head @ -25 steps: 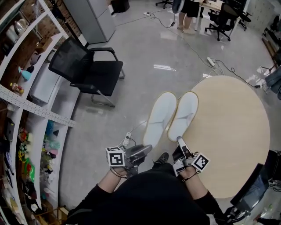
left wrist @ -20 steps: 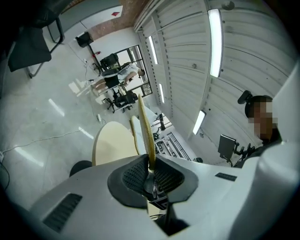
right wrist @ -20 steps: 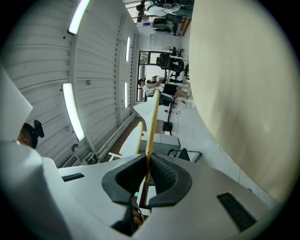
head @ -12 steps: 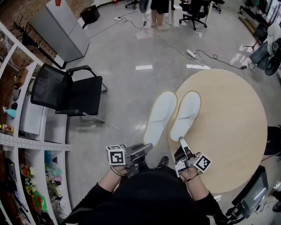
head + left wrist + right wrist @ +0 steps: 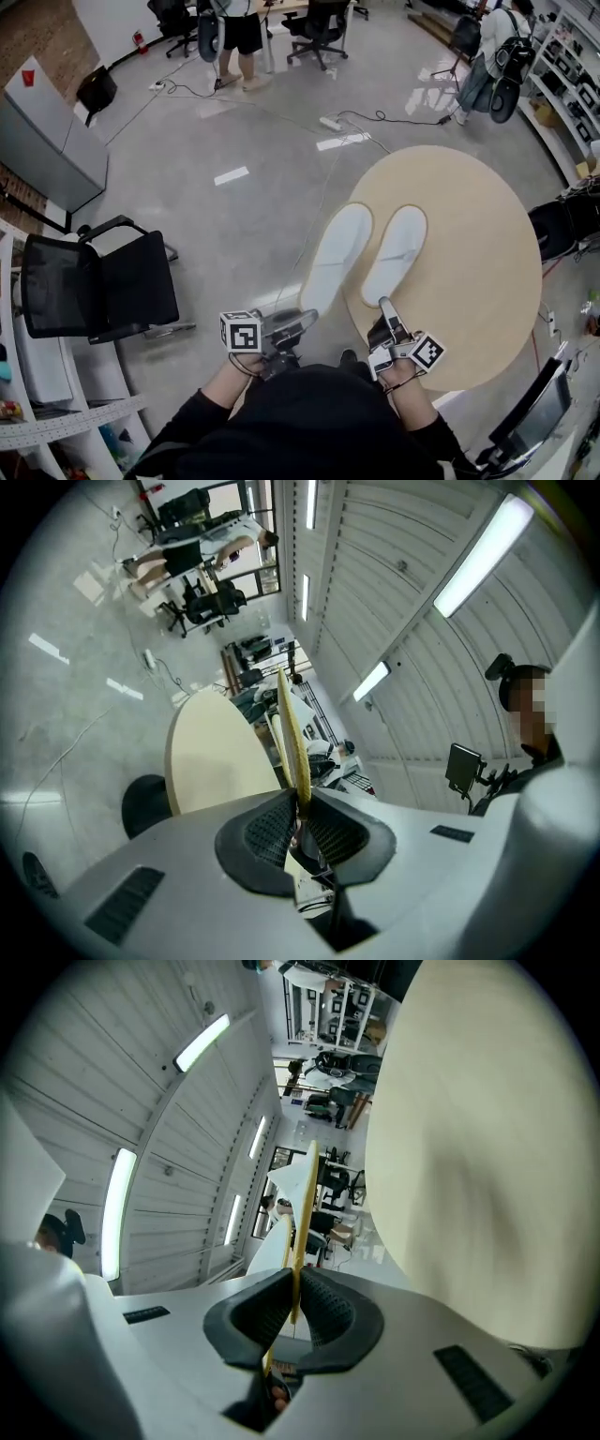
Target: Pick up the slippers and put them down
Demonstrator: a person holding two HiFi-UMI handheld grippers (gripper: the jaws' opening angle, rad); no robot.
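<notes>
Grey floor (image 5: 234,225) and a round wooden table (image 5: 487,272) lie beyond both jaws; the left gripper (image 5: 305,319) clamps the left slipper (image 5: 336,255), the right gripper (image 5: 382,305) clamps the right slipper (image 5: 396,251), side by side. A black chair (image 5: 103,295) stands well left.

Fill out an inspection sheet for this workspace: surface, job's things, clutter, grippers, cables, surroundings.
Surface: round beige table, top bare.
Job's things: left slipper and right slipper, white with yellow rims, held out side by side by their heels. The right one is over the table, the left one over its edge and the floor.
Clutter: nothing seen on the table.
Grippers: left gripper shut on the left slipper's rim; right gripper shut on the right slipper's rim.
Cables: power strip and cable lying on the grey floor.
Surroundings: black chair, grey cabinet, person by the far desks.
</notes>
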